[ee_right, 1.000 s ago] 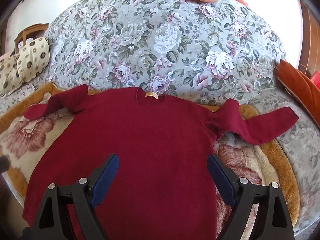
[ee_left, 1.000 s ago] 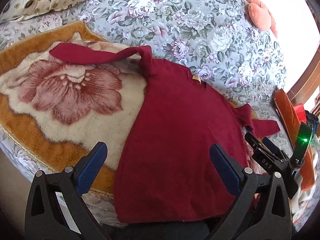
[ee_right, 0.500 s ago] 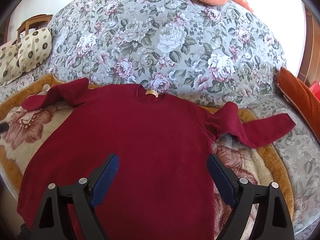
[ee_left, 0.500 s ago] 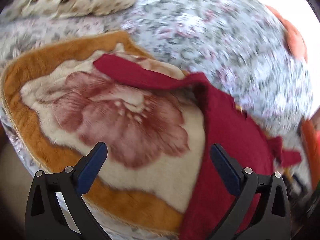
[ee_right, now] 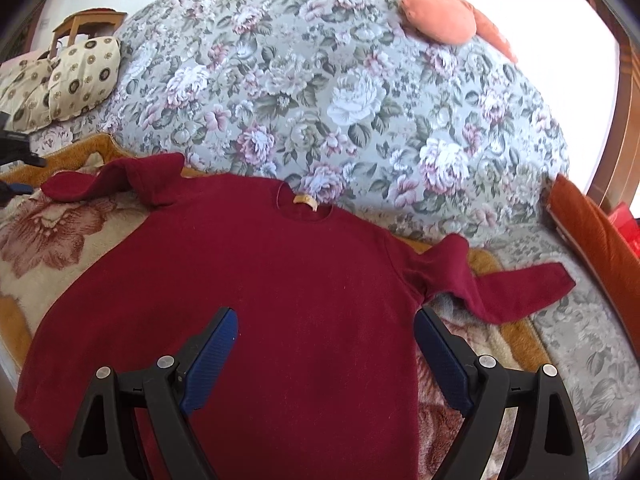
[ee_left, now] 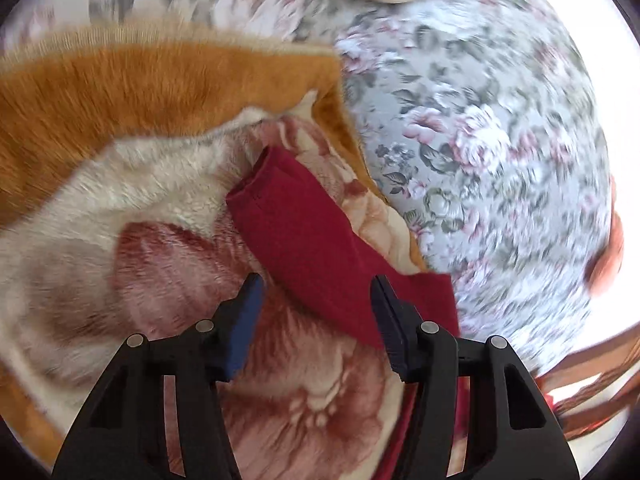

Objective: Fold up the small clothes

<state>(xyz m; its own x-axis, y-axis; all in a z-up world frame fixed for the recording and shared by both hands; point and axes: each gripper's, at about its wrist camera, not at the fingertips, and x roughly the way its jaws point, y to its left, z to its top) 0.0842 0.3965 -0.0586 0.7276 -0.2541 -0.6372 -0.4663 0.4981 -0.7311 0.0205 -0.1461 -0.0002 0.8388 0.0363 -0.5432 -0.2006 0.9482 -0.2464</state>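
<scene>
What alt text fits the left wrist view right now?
The left claw, jaws partly open and just closing, points down at the cuff end of a dark red sweater sleeve; the sleeve runs between its blue pads, not yet pinched. It lies on a plush cream and orange blanket over a floral bedspread. The picture is motion-blurred.

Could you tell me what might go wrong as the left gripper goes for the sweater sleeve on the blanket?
1. The left gripper has just been closing, with the sleeve ahead of its pads, not yet between them; it might shut short and miss.
2. The sleeve lies on a fluffy blanket, so the pads could pinch pile along with it.
3. The other sleeve is bunched at the shoulder; the fold may come out uneven.
</scene>
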